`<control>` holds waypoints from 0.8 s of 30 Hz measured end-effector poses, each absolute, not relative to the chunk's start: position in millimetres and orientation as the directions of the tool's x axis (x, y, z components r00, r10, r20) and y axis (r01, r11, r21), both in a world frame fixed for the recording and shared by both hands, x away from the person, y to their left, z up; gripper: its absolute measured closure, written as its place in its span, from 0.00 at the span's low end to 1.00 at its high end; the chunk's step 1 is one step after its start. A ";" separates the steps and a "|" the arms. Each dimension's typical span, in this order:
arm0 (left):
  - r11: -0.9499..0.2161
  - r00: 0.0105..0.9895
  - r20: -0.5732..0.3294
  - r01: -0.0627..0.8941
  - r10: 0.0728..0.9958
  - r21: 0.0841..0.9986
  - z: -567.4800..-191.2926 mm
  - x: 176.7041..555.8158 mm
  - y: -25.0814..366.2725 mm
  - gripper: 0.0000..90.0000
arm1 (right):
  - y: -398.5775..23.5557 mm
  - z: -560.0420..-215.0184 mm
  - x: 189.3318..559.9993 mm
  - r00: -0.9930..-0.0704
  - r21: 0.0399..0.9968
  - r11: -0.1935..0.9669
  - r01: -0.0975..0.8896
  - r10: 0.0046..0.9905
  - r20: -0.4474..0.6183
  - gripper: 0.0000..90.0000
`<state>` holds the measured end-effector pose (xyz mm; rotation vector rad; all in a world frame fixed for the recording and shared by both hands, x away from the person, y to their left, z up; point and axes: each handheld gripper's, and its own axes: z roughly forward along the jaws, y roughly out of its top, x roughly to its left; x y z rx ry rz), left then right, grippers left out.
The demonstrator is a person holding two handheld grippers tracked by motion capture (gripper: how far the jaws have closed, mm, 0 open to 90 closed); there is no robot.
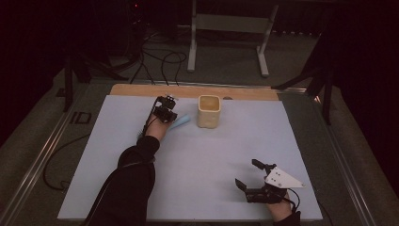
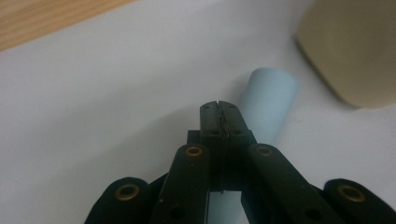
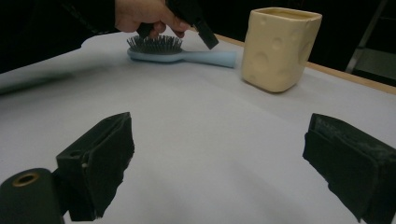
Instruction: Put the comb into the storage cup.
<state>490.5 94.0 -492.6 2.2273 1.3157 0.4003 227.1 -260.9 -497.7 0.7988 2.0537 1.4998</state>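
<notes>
Setting: a recording lab or test studio, not a home. Evidence: a wooden table (image 1: 197, 90) covered by a plain pale sheet (image 1: 197, 160), set inside a low metal frame (image 1: 42, 155); grey carpeted floor (image 1: 226, 70) with loose black cables (image 1: 160, 61) running across it; a white metal stand (image 1: 230, 28) on two feet behind the table; black tripod legs (image 1: 75, 70) at both sides; dark, unlit surroundings, with light falling on the table alone.
</notes>
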 end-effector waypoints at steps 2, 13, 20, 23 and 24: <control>-0.414 0.496 0.007 0.717 0.869 0.561 -494.5 489.6 92.6 1.00 | -260.8 -497.6 226.9 -0.720 0.956 0.231 0.179 0.693 -0.033 0.09; -0.450 0.542 -0.016 0.712 0.840 0.539 -490.8 481.8 85.1 1.00 | -260.3 -496.5 226.6 -0.720 0.956 0.236 0.176 0.693 -0.038 0.09; -0.454 0.545 -0.023 0.720 0.838 0.526 -494.7 483.2 81.2 1.00 | -260.6 -496.3 226.8 -0.720 0.956 0.232 0.177 0.693 -0.035 0.09; -0.454 0.547 -0.027 0.720 0.837 0.524 -497.0 482.9 79.1 1.00 | -261.0 -495.9 226.6 -0.720 0.957 0.232 0.173 0.693 -0.038 0.09; -0.461 0.552 -0.025 0.719 0.833 0.520 -497.0 482.3 78.5 1.00 | -261.3 -495.7 226.5 -0.718 0.957 0.231 0.173 0.695 -0.038 0.09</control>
